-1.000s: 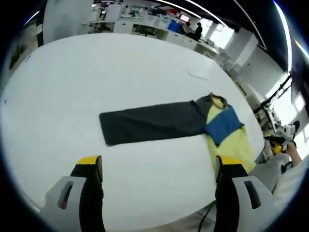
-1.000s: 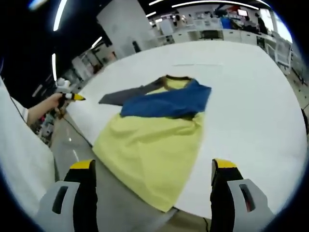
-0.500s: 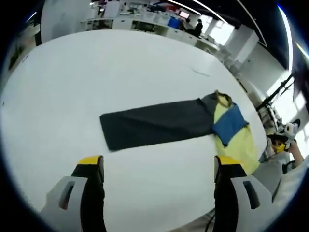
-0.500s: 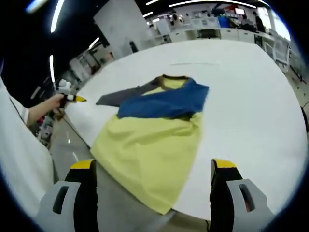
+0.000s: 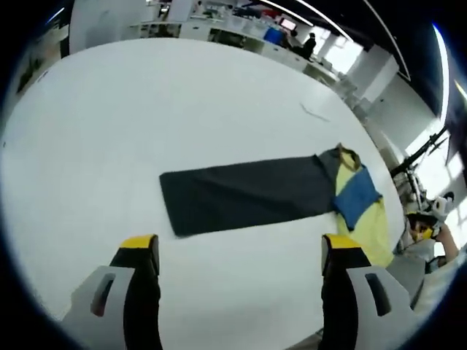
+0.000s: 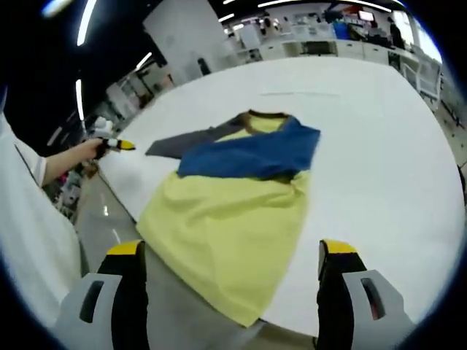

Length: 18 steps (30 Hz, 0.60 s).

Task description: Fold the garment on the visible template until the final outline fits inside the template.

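A: How do the jaws stand?

B: In the left gripper view the left gripper (image 5: 238, 251) has its two yellow-tipped jaws wide apart with nothing between them, above the white table (image 5: 109, 124). In the right gripper view the right gripper (image 6: 230, 257) is the same: jaws spread, holding nothing, over the table's near edge.

A: And the garment?

B: A long-sleeved shirt (image 6: 233, 197) lies flat on the table, apart from both grippers. From the right gripper view, its yellow body spreads just ahead of the jaws, and the hem hangs a little past the table edge. A blue sleeve (image 6: 252, 153) is folded across the chest, and a brownish collar (image 6: 266, 117) sits beyond it. A dark grey sleeve (image 6: 182, 142) runs out to the left.

A: What does the left side see?

B: That grey sleeve stretched straight across the table ahead of the jaws, joined to the yellow and blue body at the right.

A: Any template?

B: I cannot make one out.

A: Anything else?

B: A person's hand (image 6: 87, 149) at the left of the right gripper view, gripping the other gripper. Office desks (image 6: 321, 44) stand beyond the table.
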Motion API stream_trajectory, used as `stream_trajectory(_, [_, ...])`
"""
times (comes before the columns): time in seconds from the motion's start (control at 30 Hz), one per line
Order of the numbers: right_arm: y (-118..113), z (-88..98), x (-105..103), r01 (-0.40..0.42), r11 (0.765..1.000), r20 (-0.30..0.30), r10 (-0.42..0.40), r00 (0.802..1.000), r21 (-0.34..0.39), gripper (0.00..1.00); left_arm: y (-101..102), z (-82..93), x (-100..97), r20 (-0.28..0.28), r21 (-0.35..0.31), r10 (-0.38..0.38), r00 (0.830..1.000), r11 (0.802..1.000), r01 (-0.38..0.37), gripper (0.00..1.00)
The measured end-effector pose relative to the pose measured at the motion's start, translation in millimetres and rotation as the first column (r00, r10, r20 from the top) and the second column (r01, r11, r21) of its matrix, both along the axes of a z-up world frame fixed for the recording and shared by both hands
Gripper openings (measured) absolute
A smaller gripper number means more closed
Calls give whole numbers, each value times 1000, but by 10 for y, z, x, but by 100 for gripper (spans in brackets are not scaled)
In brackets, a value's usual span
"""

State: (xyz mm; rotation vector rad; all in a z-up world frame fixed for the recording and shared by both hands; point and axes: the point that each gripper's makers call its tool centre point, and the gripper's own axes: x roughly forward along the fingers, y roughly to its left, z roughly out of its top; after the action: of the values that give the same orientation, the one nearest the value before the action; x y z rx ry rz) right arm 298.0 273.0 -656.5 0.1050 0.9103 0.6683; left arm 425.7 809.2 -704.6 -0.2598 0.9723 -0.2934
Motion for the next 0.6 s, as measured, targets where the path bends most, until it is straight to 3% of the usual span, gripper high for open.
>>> stream_trajectory(0.17, [33, -4, -14, -22, 1000, -5, 22, 1000, -20, 97, 44, -76, 54, -7, 4, 13, 1000, 1000, -13, 85])
stream_trajectory(0.33, [68, -19, -10, -31, 999, -12, 31, 999, -17, 97, 74, -118, 158, 3, -35, 67, 998, 997, -67, 82])
stream_trajectory(0.6, [65, -29, 27, -35, 999, -21, 35, 999, -23, 97, 168, -216, 272, 4, 5, 53, 999, 999, -53, 81])
